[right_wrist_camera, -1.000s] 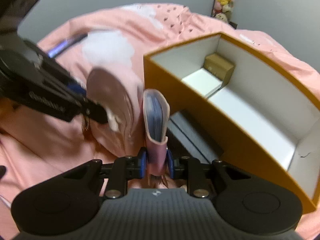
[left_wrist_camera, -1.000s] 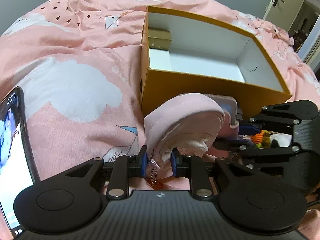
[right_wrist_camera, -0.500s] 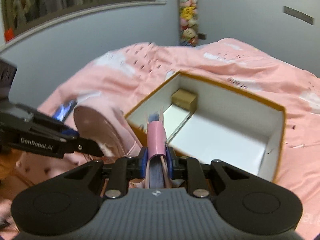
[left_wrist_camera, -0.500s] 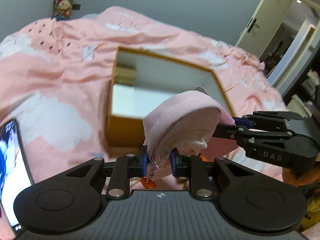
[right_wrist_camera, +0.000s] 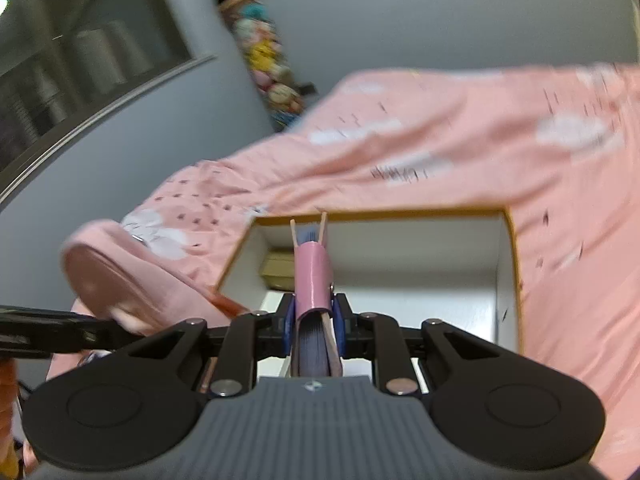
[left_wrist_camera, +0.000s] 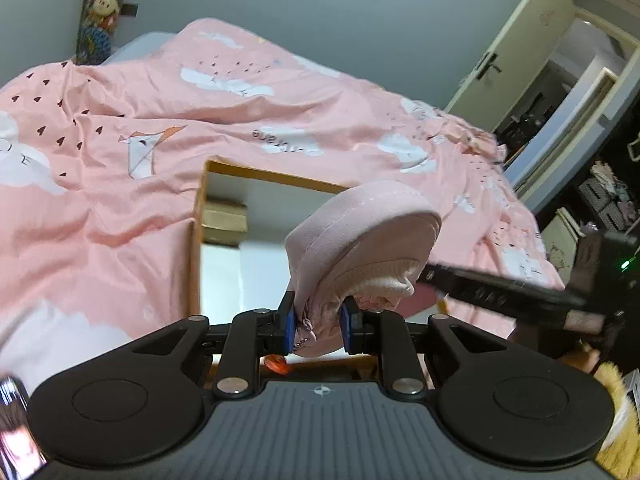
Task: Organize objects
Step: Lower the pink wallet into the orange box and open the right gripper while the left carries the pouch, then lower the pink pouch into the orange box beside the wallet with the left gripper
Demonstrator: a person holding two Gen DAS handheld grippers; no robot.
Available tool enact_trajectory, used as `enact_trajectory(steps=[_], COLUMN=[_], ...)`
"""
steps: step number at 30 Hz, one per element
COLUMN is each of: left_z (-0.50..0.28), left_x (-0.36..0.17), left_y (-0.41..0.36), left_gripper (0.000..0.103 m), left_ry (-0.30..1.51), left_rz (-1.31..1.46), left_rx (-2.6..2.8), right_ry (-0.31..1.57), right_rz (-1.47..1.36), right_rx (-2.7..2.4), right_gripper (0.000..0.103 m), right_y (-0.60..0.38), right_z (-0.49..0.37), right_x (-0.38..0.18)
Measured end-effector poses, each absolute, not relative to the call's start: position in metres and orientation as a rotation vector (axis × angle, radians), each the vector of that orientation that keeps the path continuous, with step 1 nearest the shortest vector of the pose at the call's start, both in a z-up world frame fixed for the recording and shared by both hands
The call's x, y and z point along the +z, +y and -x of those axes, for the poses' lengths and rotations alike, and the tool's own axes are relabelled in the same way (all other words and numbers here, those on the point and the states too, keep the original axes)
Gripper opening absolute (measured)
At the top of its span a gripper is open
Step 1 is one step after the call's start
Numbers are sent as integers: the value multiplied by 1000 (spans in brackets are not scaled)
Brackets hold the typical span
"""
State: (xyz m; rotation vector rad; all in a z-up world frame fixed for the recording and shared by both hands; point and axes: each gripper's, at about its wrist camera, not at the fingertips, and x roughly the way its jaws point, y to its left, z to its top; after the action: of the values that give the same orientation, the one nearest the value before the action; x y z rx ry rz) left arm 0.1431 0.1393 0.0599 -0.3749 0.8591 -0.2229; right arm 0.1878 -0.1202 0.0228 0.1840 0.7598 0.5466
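- The left gripper (left_wrist_camera: 318, 326) squeezes a soft pink round pouch (left_wrist_camera: 360, 240).
- The right gripper (right_wrist_camera: 314, 326) squeezes a pink notebook (right_wrist_camera: 312, 276).
- Both hang above the orange cardboard box (right_wrist_camera: 510, 280); next, lower them inside.

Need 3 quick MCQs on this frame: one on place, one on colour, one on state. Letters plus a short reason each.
1. Where is the small tan box?
A. inside the open box, in a corner
B. on the bedspread
C. in a gripper

2. What colour is the open box's outside?
A. blue
B. mustard yellow
C. black

3. What is the right gripper doing?
A. open, empty
B. shut on the pink wallet
C. shut on the pink pouch

Answers:
1 A, it sits against the white inner walls.
2 B, rim and side show yellow.
3 B, blue pads clamp the wallet.
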Motion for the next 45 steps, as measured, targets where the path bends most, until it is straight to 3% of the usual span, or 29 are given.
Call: enact_trajectory(steps=[7,22,32,35,38,42,45], left_z=[-187,-229,-250,-252,-254,-256,-257], left_x=[44,21,32,32,31,29,27], left_y=[154,162,150,147,145,143,143], left_gripper=[24,24,24,24,24,24,24], left_ry=[968,1127,1230,1242,1254,1269,1281], left_rz=[355,363,259,238,230,215,218], left_rx=[-216,-295,-354,-355,-357,-349,-351], right_ry=[1000,1346,1386,1391,1387,1383,1366], right_rz=[-338,-492,-173,-128,-126,-131,-122], right_rx=[524,498,456,456,461,487,494], right_gripper=[21,22,37,49,49,37,36], right_y=[-89,-73,-54,-51,-53,-54,-54], right_z=[-231,-264,-264,-262,-261,-259,-257], right_x=[-42,-106,-101,-100,-98,-99,-99])
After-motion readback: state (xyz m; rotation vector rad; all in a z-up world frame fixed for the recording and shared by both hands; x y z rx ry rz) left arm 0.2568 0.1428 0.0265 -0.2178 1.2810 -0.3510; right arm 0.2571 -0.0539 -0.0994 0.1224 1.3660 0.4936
